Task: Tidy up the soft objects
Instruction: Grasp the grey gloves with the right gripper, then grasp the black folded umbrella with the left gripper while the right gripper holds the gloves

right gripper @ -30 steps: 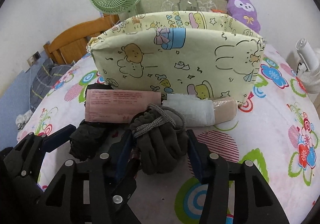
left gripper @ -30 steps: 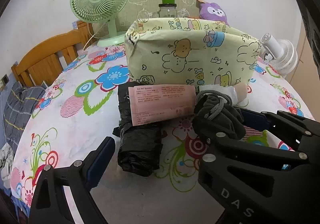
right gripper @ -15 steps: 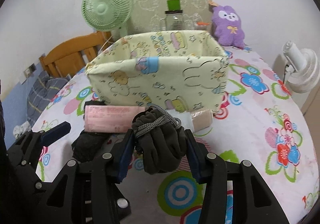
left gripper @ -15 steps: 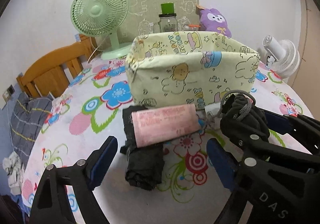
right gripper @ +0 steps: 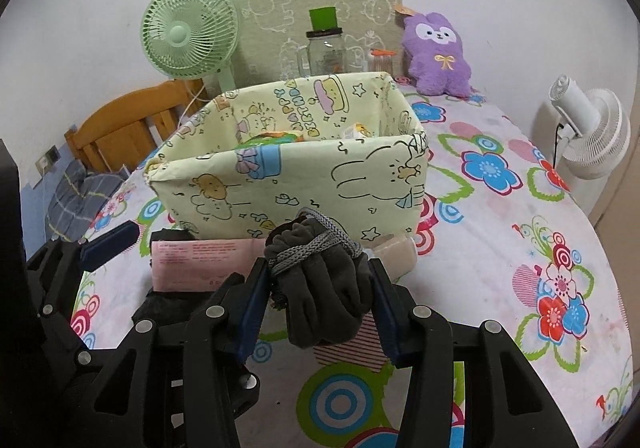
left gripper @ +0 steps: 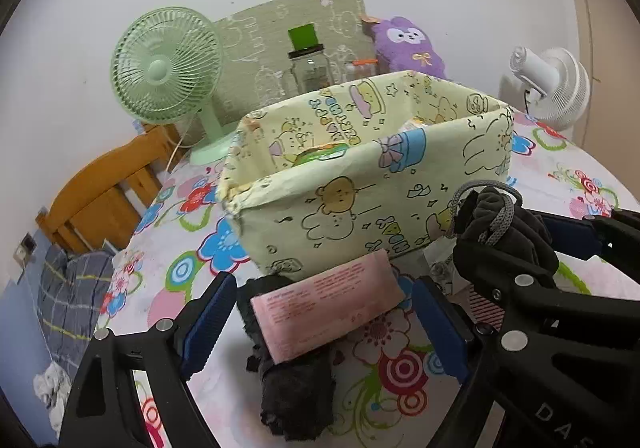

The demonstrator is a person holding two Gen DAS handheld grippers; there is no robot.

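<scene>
A dark grey cloth bundle (right gripper: 320, 288) tied with a grey cord hangs just above the table, and my right gripper (right gripper: 316, 268) is shut on it. The bundle (left gripper: 500, 232) also shows in the left wrist view, in front of the yellow cartoon-print fabric basket (left gripper: 360, 208) (right gripper: 288, 184). My left gripper (left gripper: 324, 328) is open and straddles a pink packet (left gripper: 324, 308) (right gripper: 192, 260) that lies across a black cloth roll (left gripper: 296, 392); its pads do not press on either. A beige roll (right gripper: 396, 252) lies at the basket's foot. Some packets sit inside the basket.
A green fan (left gripper: 166, 88), a glass jar (right gripper: 324, 48) and a purple plush (right gripper: 436, 56) stand behind the basket. A white fan (right gripper: 592, 136) is off the table's right edge. A wooden chair (left gripper: 100, 204) is at the left. The flowered tablecloth (right gripper: 500, 248) is bare to the right.
Both grippers have risen and come closer to the basket. The dark bundle has lifted off the table in the right gripper. The left gripper's fingers now flank the pink packet.
</scene>
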